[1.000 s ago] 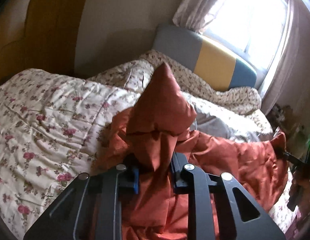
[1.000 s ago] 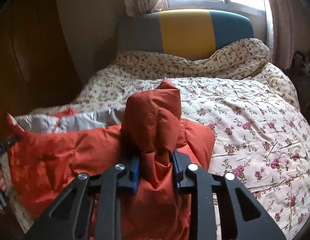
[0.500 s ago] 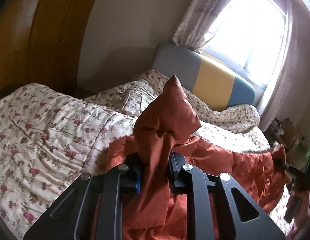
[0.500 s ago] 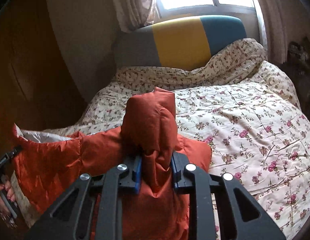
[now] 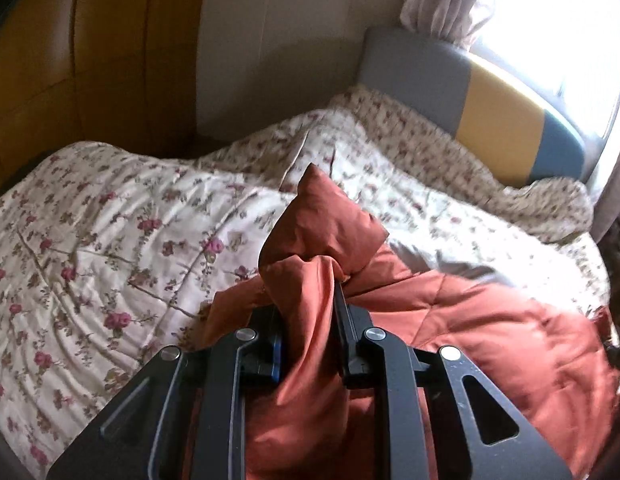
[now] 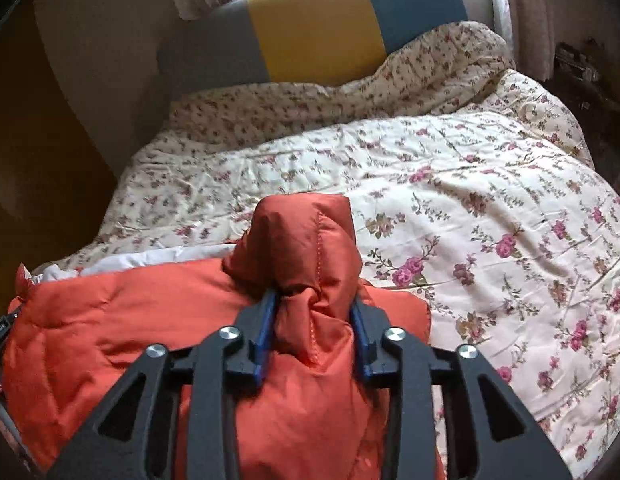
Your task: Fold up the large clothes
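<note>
Pinching the orange jacket [image 5: 490, 320] low in frame, left gripper [image 5: 307, 312] clamped tight; right gripper [image 6: 314, 316] loosening, jacket bunched between its jaws.

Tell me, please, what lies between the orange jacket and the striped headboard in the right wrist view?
Only the floral quilt lies between the orange jacket and the striped headboard; its bunched far edge rests against the headboard.

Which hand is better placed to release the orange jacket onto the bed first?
Probably right: the right gripper has just been opening its jaws, orange jacket between them, low over the quilt. The left gripper clamps tightly.
</note>
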